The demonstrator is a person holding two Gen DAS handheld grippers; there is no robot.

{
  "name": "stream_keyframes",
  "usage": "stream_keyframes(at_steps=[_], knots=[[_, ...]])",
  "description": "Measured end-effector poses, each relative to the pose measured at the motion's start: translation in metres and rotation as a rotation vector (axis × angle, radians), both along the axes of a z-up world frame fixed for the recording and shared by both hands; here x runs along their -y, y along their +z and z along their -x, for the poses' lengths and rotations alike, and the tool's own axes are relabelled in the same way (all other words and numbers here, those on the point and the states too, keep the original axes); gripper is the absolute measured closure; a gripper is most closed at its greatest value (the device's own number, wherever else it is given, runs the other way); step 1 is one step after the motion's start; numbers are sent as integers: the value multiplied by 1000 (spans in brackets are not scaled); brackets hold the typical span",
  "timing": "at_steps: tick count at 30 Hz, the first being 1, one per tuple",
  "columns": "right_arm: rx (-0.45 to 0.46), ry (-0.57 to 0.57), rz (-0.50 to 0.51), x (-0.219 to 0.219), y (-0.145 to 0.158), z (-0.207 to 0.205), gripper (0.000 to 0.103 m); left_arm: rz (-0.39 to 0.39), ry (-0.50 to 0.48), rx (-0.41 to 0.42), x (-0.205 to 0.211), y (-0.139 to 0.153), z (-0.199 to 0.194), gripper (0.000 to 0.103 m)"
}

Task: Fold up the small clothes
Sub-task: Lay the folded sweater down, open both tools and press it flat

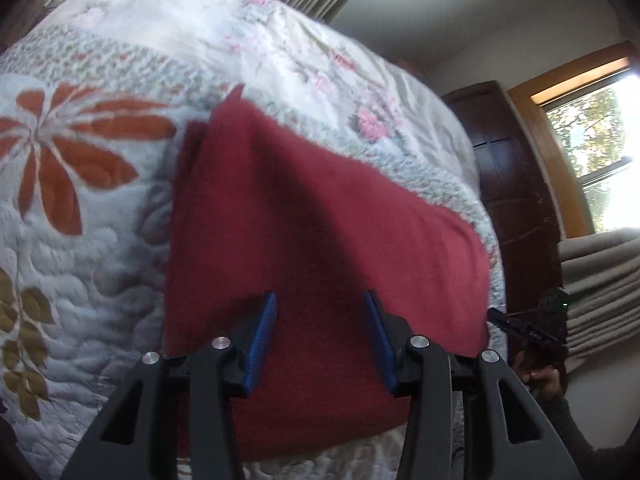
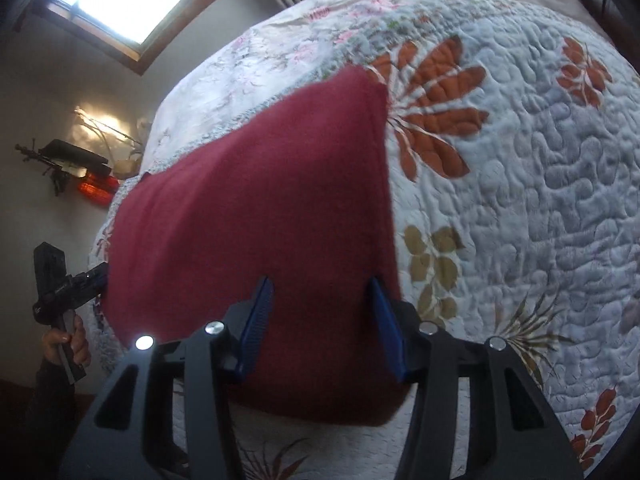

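Note:
A dark red cloth (image 1: 304, 216) lies flat on a quilted floral bedspread (image 1: 80, 220), folded with a doubled edge along its left side. My left gripper (image 1: 322, 300) hovers open over the cloth's near part, its blue pads (image 1: 262, 340) apart and nothing between them. In the right wrist view the same red cloth (image 2: 260, 208) spreads away from me, and my right gripper (image 2: 320, 284) is open above its near right corner. The other gripper shows in each view: the right gripper (image 1: 532, 324) at the cloth's right edge, the left gripper (image 2: 60, 280) at its left edge, held by a hand (image 2: 66, 344).
The bedspread (image 2: 520, 184) covers the bed with orange flowers and olive leaves. A dark wooden door (image 1: 516, 200) and a bright window (image 1: 596, 152) stand beyond the bed's right side. Grey curtains (image 1: 600, 280) hang nearby. A wall shelf (image 2: 76, 160) with a red object sits left.

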State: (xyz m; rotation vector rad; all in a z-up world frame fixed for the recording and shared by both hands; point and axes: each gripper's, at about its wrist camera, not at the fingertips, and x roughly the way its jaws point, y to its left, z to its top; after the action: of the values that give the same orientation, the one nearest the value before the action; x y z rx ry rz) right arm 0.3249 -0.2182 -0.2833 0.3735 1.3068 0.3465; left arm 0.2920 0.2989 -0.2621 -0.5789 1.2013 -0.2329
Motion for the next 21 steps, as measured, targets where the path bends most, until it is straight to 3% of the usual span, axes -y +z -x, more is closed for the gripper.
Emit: stream_keyframes(at_steps=[1,3,5,7,10,12,14,16,18,19,21], knots=[[-2,-2,5,3,-2,2,55,18,14,-5,-7,-7,1,77],[22,-11,52,5,8,6,52,50,52,-16,-17,-7,5,81],[101,16,58,1,33,17,53,67,73,22,-20,11,14,71],[170,80,42,-14,56,32,53,78,45,113,-12,34,30,63],[168,169,26,-39,55,47,52,90,19,154,-1,44,50,55],[109,181,27,-49,33,48,52,45,17,67,5,22,56,53],[40,177,111,-55,6,48,52,-4,16,-30,7,-4,56,55],[43,175,186,-57,2,52,57,-99,-6,-55,12,-7,62,71],[79,161,209,-61,20,60,57,-143,-12,-29,19,15,66,71],[115,156,198,-65,33,66,57,-144,-32,27,25,35,70,69],[191,169,166,-85,59,74,57,-70,-84,133,42,68,74,62]])
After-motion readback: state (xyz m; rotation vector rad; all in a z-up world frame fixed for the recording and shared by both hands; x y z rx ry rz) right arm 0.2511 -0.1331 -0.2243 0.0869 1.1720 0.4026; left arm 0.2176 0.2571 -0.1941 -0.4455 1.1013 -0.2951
